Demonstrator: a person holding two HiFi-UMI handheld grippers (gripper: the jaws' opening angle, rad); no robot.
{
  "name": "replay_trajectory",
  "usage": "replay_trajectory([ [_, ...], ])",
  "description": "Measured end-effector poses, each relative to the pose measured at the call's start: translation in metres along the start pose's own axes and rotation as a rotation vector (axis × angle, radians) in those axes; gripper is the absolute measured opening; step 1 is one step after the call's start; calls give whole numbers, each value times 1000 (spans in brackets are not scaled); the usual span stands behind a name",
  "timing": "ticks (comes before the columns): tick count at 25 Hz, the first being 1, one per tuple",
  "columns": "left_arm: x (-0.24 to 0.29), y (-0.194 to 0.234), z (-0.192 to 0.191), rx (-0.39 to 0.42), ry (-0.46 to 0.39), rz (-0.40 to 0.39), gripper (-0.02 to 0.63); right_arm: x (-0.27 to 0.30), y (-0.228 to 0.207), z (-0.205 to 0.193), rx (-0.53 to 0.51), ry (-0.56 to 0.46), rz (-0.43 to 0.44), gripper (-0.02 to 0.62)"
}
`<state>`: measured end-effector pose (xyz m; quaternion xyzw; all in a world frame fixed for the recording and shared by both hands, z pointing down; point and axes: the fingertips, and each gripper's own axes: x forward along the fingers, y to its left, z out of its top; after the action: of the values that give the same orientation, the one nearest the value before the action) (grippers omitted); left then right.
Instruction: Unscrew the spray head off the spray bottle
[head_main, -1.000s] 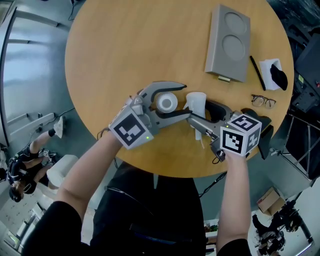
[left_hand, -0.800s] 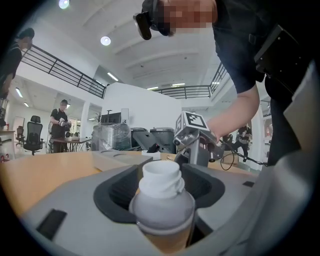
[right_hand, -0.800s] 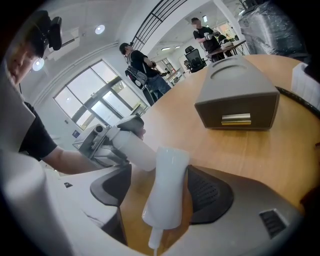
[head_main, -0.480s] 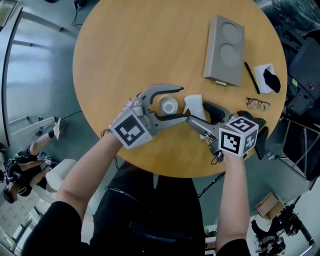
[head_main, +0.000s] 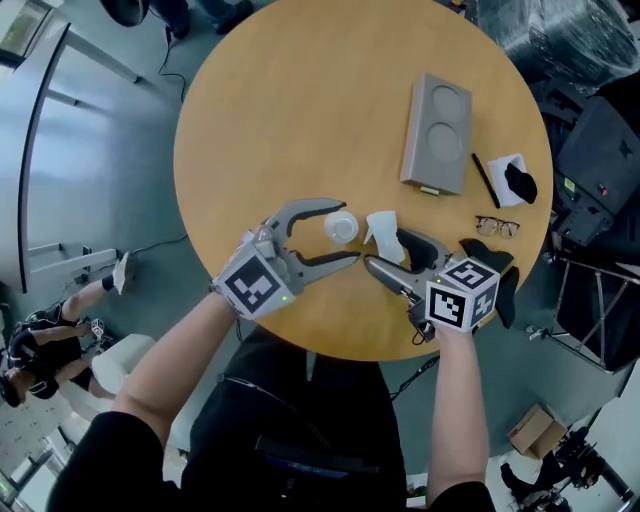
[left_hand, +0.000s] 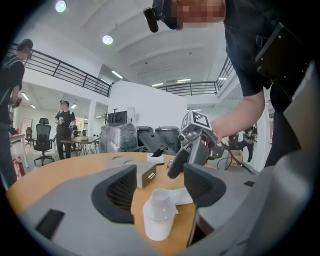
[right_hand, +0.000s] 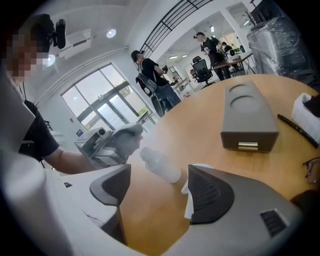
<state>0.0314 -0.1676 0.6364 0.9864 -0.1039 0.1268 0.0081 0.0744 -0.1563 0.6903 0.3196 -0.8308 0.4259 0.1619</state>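
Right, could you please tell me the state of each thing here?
spray bottle: upright, head off, neck open
spray head: detached, lying on the table
left hand-held gripper: open, bottle between its jaws, untouched
right hand-held gripper: open, gripping nothing

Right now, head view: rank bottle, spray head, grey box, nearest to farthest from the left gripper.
1. Bottle: between the open jaws of the left gripper.
2. Spray head: on the table just right of the bottle.
3. Grey box: far side of the table, up and to the right.
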Motion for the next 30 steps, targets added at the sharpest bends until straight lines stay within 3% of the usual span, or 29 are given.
replay_trajectory([
  [8,-66,-23,71,-25,-31,10,330,-34,102,42,-170,-119,98,367],
  [15,-110,-41,137,-170,-74,54,311,-82,181,72,-278,-241,177,367],
  [19,-124,-50,173,-169,-124,52,308,-110,208,82,-343,-289,182,335],
  [21,-132,-57,186,-195,-120,54,304,-128,224,90,-352,-340,183,298],
  [23,-140,-66,208,-203,-149,41,278,-147,241,102,-365,-423,180,210],
  [27,-153,-86,243,-178,-159,38,157,-177,273,119,-429,-526,157,90],
  [28,-155,-89,250,-170,-156,47,126,-183,279,121,-448,-539,145,18],
  [30,-158,-95,260,-149,-143,75,39,-193,290,126,-476,-561,134,-2],
])
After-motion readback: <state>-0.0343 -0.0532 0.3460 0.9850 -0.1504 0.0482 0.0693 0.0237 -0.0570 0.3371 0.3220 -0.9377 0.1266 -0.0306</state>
